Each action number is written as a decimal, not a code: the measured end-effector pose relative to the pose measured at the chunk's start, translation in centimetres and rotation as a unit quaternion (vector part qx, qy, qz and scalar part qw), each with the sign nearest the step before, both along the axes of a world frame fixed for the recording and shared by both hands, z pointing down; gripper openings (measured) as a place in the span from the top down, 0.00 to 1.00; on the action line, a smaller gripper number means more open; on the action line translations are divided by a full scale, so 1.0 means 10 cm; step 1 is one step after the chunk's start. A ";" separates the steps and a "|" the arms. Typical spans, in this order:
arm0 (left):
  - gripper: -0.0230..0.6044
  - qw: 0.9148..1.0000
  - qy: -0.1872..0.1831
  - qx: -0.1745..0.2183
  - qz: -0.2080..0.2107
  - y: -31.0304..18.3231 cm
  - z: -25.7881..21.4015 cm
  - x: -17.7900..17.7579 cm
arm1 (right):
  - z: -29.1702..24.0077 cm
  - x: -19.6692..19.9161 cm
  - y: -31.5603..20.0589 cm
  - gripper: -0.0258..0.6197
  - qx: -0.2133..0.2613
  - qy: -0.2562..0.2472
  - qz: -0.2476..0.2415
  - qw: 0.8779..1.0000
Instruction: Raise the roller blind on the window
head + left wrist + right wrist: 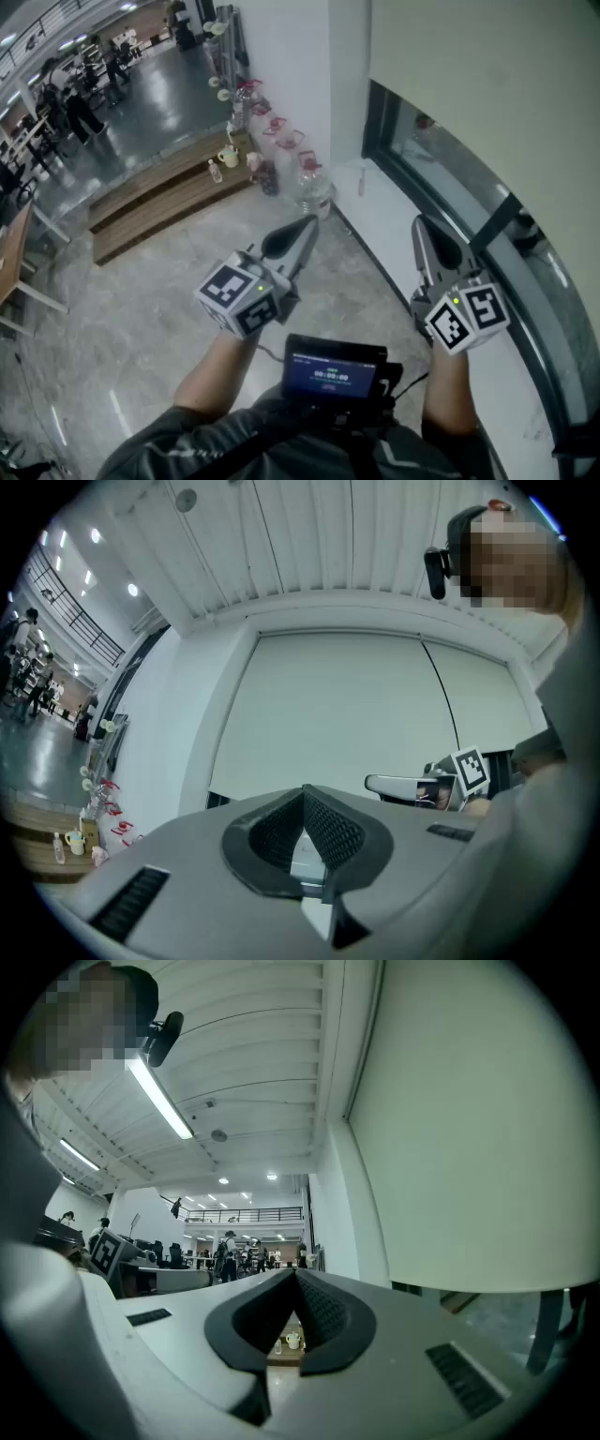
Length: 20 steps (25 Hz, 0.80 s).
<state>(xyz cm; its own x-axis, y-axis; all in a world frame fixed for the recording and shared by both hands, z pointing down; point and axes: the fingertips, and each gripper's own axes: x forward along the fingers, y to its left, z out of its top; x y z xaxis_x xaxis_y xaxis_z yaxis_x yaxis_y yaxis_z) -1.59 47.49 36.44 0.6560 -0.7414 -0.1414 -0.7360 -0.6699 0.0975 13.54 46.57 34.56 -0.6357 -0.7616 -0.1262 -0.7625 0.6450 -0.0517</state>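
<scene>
Overall, the roller blind is a smooth, matte, pale grey-green sheet hanging flat over most of the window. It sits ahead of you and to your right, and below its straight bottom edge only a strip of dark-framed glass shows. Under that runs a plain white window sill, and the floor is glossy veined stone with wooden steps beyond. Your left gripper has a grey moulded shell and black cross-hatched rubber pads. Its fingers are clenched tip to tip, with nothing between them and nothing touched. Your right gripper is built the same. Its fingers are likewise pressed together at the tips, empty, and held over the sill, clear of the blind. Each gripper carries a cube with black-and-white square markers. A small dark screen sits at your chest, between your forearms.
</scene>
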 end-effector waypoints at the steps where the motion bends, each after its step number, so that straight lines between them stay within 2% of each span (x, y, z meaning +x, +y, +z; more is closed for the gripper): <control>1: 0.97 1.000 0.002 -0.002 -0.004 -0.01 -0.02 -0.01 | -0.01 -0.01 -0.01 0.94 0.000 0.000 0.000 1.000; 8: 0.97 1.000 0.009 0.004 -0.007 -0.06 -0.01 -0.08 | 0.03 -0.08 -0.06 0.94 -0.002 0.005 0.002 1.000; 13: 0.97 1.000 0.004 -0.026 -0.005 0.05 0.14 -0.21 | 0.09 -0.19 0.01 0.93 -0.015 -0.009 -0.003 1.000; 20: 0.97 1.000 0.015 -0.015 -0.003 -0.06 0.18 -0.49 | 0.13 -0.40 -0.09 0.93 -0.023 -0.010 0.012 1.000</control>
<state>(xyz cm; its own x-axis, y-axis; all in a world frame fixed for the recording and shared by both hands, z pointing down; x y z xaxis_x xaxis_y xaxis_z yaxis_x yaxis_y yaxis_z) -6.51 46.85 38.19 0.6470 -0.7496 -0.1394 -0.7366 -0.6617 0.1396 9.51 45.72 35.86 -0.6156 -0.7813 -0.1036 -0.7757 0.6238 -0.0955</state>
